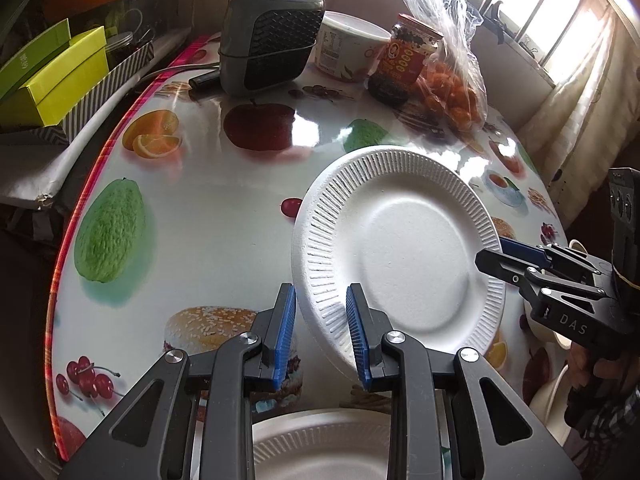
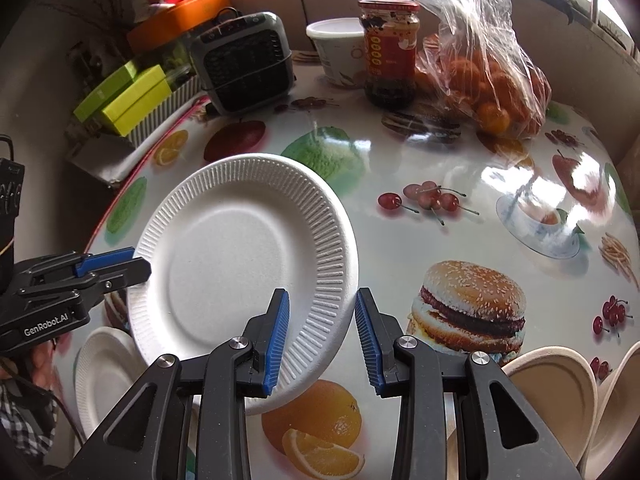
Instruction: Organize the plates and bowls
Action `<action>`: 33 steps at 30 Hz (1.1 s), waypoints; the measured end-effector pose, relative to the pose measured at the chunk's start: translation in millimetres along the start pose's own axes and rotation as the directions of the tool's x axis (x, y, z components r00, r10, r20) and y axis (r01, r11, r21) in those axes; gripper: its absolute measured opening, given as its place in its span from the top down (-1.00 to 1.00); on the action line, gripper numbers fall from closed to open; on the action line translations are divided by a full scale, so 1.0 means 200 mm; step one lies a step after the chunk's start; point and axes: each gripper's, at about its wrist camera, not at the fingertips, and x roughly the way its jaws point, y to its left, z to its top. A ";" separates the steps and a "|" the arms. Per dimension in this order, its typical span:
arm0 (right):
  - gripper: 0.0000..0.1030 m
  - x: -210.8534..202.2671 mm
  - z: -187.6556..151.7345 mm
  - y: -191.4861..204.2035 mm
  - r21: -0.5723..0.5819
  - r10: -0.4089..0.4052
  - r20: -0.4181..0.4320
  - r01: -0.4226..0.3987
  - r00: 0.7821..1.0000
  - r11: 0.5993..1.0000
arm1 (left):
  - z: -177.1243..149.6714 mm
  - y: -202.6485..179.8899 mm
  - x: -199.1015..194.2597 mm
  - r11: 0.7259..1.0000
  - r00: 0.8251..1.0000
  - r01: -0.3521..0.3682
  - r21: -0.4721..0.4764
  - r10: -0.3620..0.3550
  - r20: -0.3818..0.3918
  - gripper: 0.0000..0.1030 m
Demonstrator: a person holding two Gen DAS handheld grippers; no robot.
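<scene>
My left gripper is clamped on the near-left rim of a white plate; my right gripper pinches the opposite rim, both nearly closed on the thin edge. The plate is round, matte paper with a ribbed rim and smooth centre, held tilted above the glossy fruit-print bench, face up toward me. A second white plate lies below the left gripper. Beige bowls stand near the right.
</scene>
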 end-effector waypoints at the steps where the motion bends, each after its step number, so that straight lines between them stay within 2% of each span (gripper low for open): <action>1: 0.35 -0.01 0.00 0.01 -0.001 0.000 0.002 0.000 1.000 1.000 | 0.00 0.00 -0.01 1.000 1.000 0.001 0.000 -0.001 0.005 0.47; 18: 0.35 -0.20 -0.11 0.19 -0.047 0.005 0.040 -0.003 0.999 0.999 | -0.15 0.04 -0.23 1.000 0.998 -0.001 -0.017 0.002 0.062 0.47; 33: 0.35 -0.24 -0.30 0.38 -0.075 0.042 0.034 -0.040 0.999 0.996 | -0.36 0.14 -0.35 0.999 0.997 -0.016 -0.052 0.019 0.075 0.47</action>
